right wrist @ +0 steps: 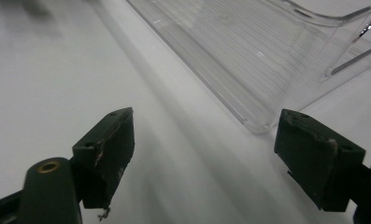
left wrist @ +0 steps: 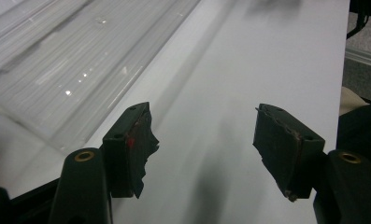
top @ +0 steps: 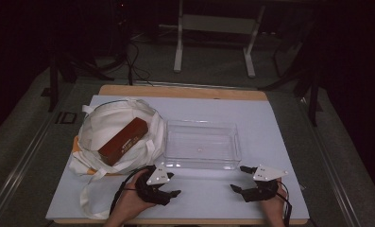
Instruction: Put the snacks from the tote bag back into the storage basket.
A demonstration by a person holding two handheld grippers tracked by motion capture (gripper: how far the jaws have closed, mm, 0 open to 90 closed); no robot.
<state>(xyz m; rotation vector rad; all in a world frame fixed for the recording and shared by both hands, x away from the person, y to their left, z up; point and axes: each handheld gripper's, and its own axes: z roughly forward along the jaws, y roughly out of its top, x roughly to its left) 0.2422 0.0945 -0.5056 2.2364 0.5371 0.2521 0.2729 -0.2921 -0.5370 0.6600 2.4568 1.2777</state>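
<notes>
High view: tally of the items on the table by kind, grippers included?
White cloth bag: 1
Brown box, lying in the bag: 1
Clear plastic tray: 1
Grippers, left gripper and right gripper, both open and holding nothing: 2
Total: 5

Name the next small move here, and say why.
Probably the left gripper should reach up-left to the brown box in the white bag. Both grippers hang open and empty over the near table edge, the right gripper too, and the clear tray beside the bag holds nothing.
</notes>
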